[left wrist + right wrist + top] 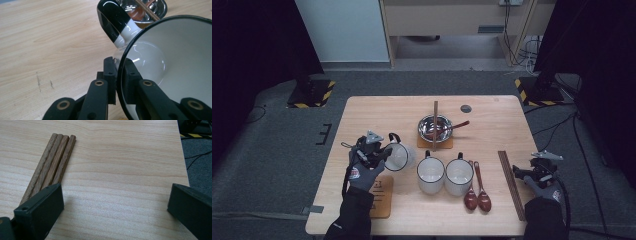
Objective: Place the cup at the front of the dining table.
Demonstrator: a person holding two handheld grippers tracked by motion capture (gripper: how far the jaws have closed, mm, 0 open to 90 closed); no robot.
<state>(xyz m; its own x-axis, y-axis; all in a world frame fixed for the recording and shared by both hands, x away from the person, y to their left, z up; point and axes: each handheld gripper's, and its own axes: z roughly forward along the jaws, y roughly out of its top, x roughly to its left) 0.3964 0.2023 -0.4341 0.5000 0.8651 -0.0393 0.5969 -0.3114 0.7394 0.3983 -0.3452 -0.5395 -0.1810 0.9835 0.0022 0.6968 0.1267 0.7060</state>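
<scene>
A: So how far along does the table setting look?

B: Roughly in the middle, I'd judge. The left gripper (379,152) has its fingers (110,75) clamped on the rim of a white enamel mug (399,156), one finger outside the wall and one inside, as the left gripper view shows. The mug is tilted on its side and lifted off the tabletop (377,112), with its black handle (112,18) pointing toward the steel bowl (435,128).

A: Where is it headed?

B: Probably to the cork coaster (382,195) near the front left edge, just beside the person's left forearm; it lies bare. That's a guess from how things lie.

A: And what already seems settled?

B: The steel bowl sits on its own coaster at the back, with a dark spoon and a pair of chopsticks (435,125) resting in it. Two more white mugs (430,175) stand upright side by side at the centre, and two brown spoons (477,192) lie just to their right.

A: The right hand?

B: The right gripper (532,172) hovers at the right edge with its fingers (40,207) spread wide and nothing between them. A bundle of wooden chopsticks (53,162) lies just ahead on the tabletop, untouched.

A: So what's left?

B: Setting this mug down, then likely the other mugs, spoons and chopsticks
</scene>
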